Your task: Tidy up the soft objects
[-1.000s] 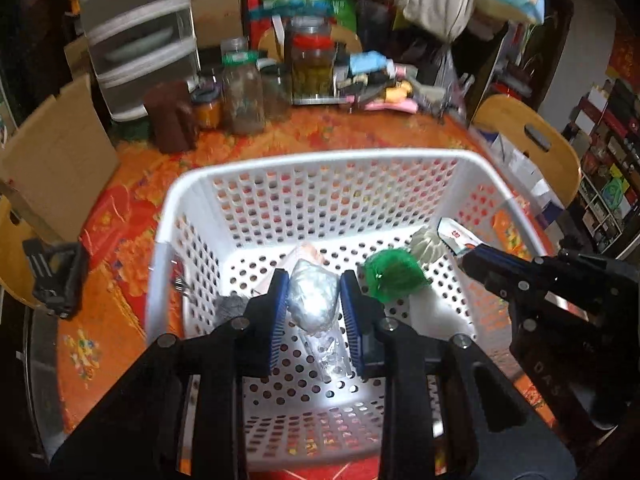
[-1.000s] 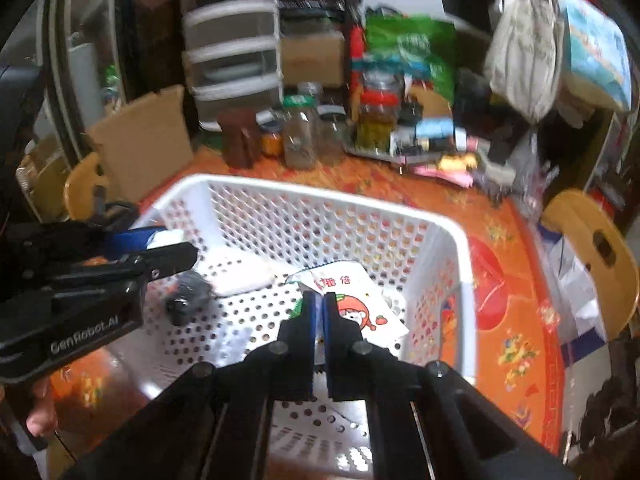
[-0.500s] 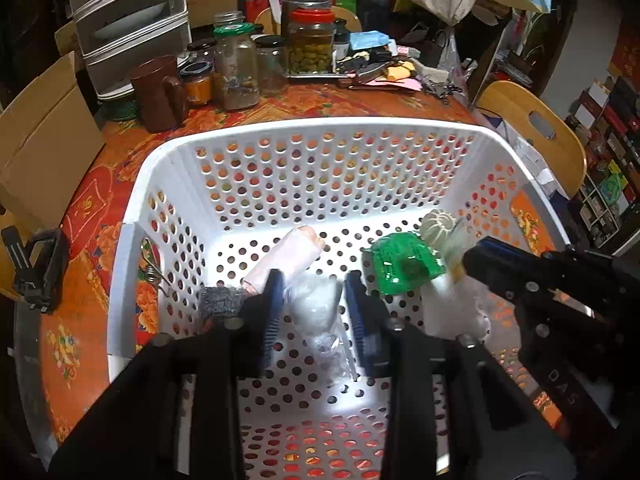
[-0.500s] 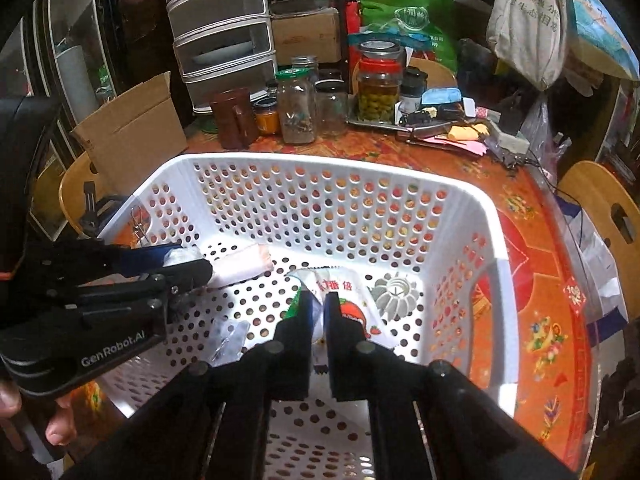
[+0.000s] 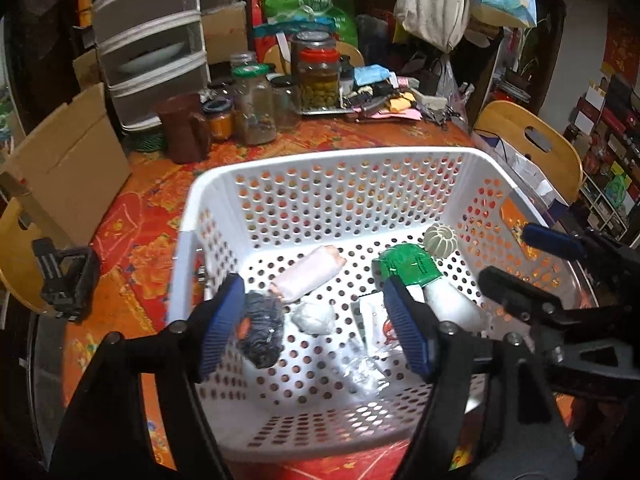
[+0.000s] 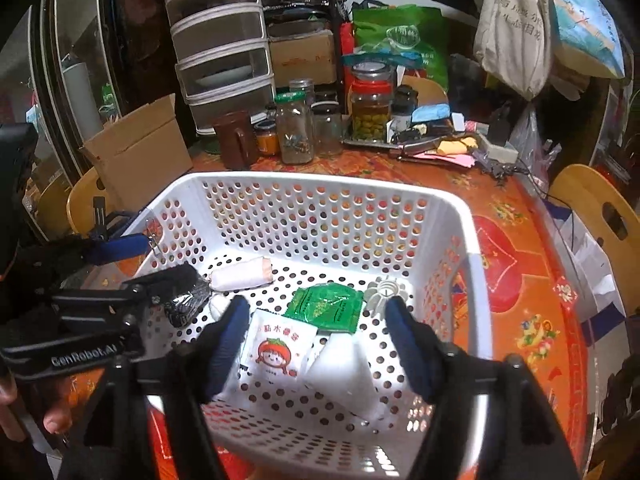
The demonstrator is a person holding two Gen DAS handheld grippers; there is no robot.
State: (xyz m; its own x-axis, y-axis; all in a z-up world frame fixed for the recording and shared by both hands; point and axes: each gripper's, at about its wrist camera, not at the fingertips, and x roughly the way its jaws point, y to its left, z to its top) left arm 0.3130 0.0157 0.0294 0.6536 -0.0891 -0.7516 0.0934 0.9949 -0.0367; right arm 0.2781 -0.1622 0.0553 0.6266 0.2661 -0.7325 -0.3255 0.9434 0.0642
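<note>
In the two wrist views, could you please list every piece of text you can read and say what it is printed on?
"GenRobot.AI": on the body of the left gripper, seen in the right wrist view.
White sachet with a tomato-face cartoon: red characters, too blurred to read.
Green packet: print too small to read.
Cloth tote bag hanging behind: dark characters, not legible.
Green bag: logo unreadable.

White perforated basket (image 6: 466, 240) holds pink roll (image 6: 242, 274), green packet (image 6: 326, 308), tomato-print packet (image 6: 276, 354).

The laundry basket (image 6: 464, 240) is white and dotted with holes; inside lie a green packet (image 6: 326, 308) and a pale pink roll (image 5: 308, 278), over an orange-red floral tablecloth (image 6: 516, 248).
</note>
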